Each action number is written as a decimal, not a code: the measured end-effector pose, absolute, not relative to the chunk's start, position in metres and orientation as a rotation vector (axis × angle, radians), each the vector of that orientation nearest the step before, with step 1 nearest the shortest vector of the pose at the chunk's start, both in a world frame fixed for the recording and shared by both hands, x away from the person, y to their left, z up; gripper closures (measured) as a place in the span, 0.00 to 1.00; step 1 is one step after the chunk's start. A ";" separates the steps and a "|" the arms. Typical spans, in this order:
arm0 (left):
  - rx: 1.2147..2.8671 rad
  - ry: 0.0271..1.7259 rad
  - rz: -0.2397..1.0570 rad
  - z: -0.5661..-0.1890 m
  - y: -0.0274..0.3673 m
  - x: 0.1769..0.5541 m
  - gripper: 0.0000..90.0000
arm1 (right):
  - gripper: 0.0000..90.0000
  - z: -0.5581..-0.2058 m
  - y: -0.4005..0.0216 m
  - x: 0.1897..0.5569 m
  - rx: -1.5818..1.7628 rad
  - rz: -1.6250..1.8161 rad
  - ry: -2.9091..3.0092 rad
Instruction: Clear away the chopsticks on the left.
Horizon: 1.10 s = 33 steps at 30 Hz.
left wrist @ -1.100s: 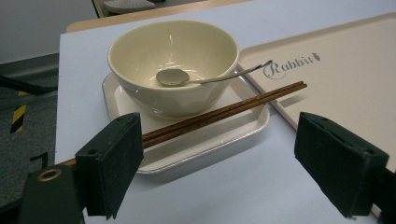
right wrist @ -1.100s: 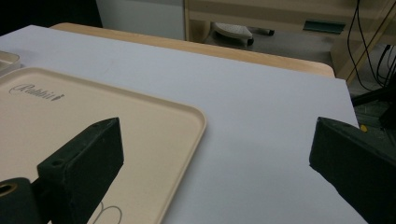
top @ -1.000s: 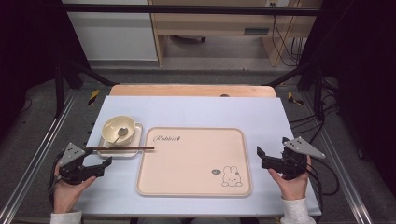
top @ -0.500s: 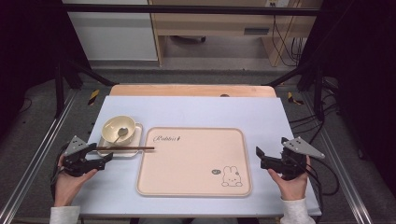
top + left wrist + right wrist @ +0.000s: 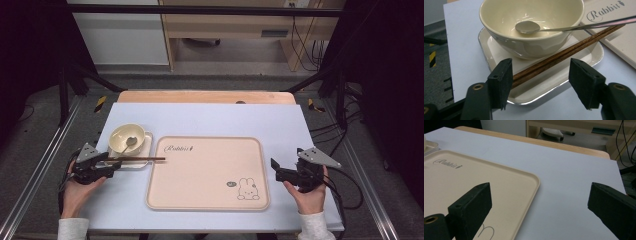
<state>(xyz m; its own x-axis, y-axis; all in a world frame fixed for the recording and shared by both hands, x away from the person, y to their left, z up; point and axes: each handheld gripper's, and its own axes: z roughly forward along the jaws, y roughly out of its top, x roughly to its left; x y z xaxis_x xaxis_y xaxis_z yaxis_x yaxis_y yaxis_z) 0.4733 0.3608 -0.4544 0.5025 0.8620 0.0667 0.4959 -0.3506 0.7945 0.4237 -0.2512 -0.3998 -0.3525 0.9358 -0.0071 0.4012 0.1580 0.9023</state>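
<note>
I see the tabletop (image 5: 210, 117) with a big tray (image 5: 205, 172) in the middle, near its front edge. By the tabletop's left edge sits a small plate (image 5: 584, 53), and on the plate stands a bowl (image 5: 531, 25) with a spoon (image 5: 527, 27) in it.

The chopsticks (image 5: 564, 53) are what I am going for. They lie side by side across the plate's front part, just in front of the bowl, and their far ends reach out over the tray's left edge. I think they are light, stiff and thin. The wood looks smooth, so they could slip or roll apart. I would grab both together close to the near ends, where they rest on the plate.

My left claw (image 5: 544, 82) is low at the plate's near rim. Its jaws have just been closing, but they are not pinching yet. The near ends of the chopsticks lie between the jaws, right against the one on the left in the left claw view, with a gap to the other.

My right claw (image 5: 539, 212) is spread wide and holds nothing. It is over the tray's front right corner.
</note>
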 end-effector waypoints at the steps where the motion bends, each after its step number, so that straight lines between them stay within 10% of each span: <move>1: 2.011 1.110 0.634 -0.455 0.361 0.474 0.43 | 0.06 -0.400 -0.251 0.424 1.270 1.156 1.844; 33: 2.091 1.097 0.641 -0.463 0.354 0.480 0.73 | 0.08 -0.403 -0.249 0.426 1.273 1.136 1.861</move>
<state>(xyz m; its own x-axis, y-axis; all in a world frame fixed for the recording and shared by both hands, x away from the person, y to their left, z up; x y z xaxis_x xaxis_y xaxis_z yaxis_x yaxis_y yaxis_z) 0.4798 0.3535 -0.4633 0.5231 0.8453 0.1084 0.5098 -0.4123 0.7550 0.4260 -0.2488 -0.4027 -0.3538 0.9352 -0.0145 0.4146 0.1707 0.8939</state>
